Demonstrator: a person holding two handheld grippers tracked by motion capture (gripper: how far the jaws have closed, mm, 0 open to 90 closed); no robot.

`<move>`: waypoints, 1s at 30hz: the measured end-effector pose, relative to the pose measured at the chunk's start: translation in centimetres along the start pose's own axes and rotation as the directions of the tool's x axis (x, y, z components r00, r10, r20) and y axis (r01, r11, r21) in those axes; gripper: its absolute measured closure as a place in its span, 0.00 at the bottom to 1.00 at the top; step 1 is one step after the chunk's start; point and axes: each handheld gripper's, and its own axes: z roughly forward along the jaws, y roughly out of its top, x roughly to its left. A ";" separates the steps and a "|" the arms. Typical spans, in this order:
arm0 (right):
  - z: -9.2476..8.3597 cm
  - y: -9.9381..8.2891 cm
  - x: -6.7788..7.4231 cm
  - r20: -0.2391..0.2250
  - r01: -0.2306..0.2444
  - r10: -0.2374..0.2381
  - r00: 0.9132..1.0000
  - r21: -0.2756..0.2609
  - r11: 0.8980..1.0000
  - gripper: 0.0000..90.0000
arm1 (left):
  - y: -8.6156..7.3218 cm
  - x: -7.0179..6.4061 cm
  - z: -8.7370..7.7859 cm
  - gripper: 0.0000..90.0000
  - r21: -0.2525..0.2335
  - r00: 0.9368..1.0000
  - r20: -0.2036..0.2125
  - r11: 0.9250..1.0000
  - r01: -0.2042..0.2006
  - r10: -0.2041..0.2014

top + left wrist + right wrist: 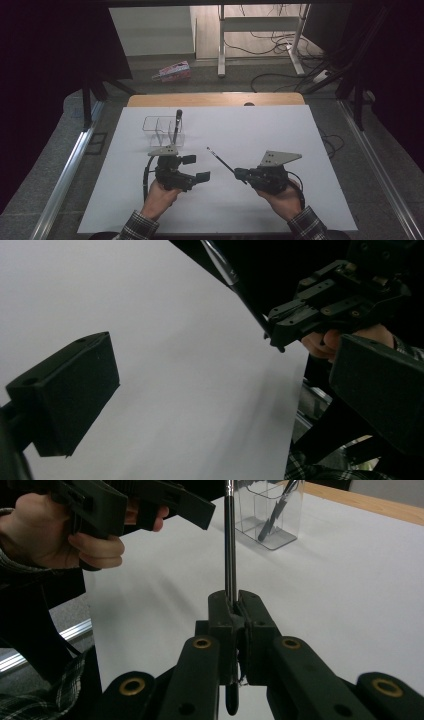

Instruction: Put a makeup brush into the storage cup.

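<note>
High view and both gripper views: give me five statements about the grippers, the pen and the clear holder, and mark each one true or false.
1. The right gripper is shut on a thin dark pen. True.
2. The left gripper holds a pen. False: its jaws stand apart with nothing between them.
3. The clear holder already has a dark pen standing in it. True.
4. The clear holder lies tipped on its side. False: it stands upright on the white table surface.
5. The held pen's tip rests inside the clear holder. False: the pen sticks out over the white surface, apart from the holder.
</note>
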 end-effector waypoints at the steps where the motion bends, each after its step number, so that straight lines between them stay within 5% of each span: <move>1: 0.1 0.0 0.0 -0.006 -0.003 0.003 1.000 -0.004 1.000 0.95 | 0.0 0.0 0.1 0.00 -0.002 1.000 0.012 1.000 0.001 -0.001; 14: 1.2 0.2 1.0 -0.045 0.007 -0.008 0.999 -0.030 1.000 0.95 | 0.4 -0.1 0.7 0.11 -0.040 0.996 0.093 0.999 0.022 -0.018; 30: 1.9 0.2 1.7 -0.075 0.022 -0.024 0.997 -0.032 0.999 0.95 | 0.1 0.4 0.0 0.59 -0.089 0.988 0.133 0.992 0.088 -0.076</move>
